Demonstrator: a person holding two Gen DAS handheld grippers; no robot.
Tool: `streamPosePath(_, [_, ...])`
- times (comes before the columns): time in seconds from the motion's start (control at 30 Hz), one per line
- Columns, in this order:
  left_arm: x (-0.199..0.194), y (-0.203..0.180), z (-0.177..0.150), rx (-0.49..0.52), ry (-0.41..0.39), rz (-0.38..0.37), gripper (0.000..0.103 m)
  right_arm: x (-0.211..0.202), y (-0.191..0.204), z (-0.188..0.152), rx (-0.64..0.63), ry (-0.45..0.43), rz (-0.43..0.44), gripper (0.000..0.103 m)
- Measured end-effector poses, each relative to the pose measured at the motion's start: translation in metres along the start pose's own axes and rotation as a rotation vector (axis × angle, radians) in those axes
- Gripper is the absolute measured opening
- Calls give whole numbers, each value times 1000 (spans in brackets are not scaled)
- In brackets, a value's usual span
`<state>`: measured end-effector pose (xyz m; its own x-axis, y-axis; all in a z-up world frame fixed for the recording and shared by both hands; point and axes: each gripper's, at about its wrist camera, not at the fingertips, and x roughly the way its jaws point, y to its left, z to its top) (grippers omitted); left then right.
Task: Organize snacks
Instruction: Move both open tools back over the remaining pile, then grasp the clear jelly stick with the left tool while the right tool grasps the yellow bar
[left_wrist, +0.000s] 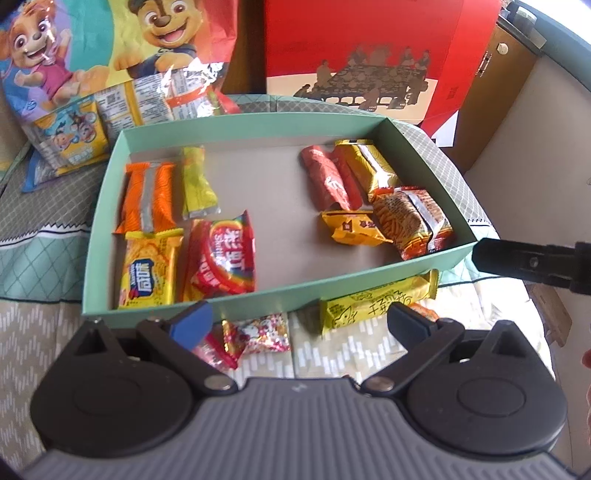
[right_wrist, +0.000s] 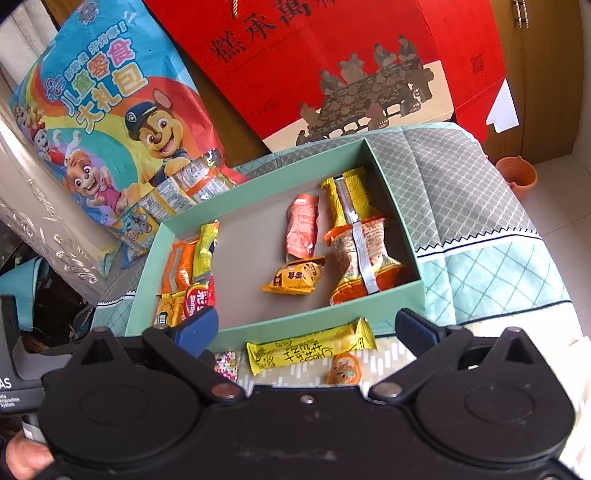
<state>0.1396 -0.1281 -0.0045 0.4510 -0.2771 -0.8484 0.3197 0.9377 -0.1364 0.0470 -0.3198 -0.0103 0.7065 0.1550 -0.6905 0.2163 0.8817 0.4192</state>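
Note:
A mint green box lies on a bed and holds several snack packets. On its left are orange wafers, a yellow-green stick, yellow biscuits and red Skittles. On its right are red, yellow and orange packets. In front of the box lie a yellow cheese bar, a sprinkled candy packet and a small orange packet. My left gripper is open and empty over these. My right gripper is open and empty.
A Paw Patrol gift bag with more packets spilling out stands behind the box on the left. A red carton stands behind. The right gripper's finger shows in the left wrist view. An orange bucket is on the floor.

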Motion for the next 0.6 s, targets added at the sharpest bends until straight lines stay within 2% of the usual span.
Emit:
streamPosePath(0.33, [-10,22,-46,39,51,30,103,-7,8,-30,7,35,28,103])
streamPosePath(0.6, [0,18,-80,168,120,25,103,3,12,-55,19,95,27,103])
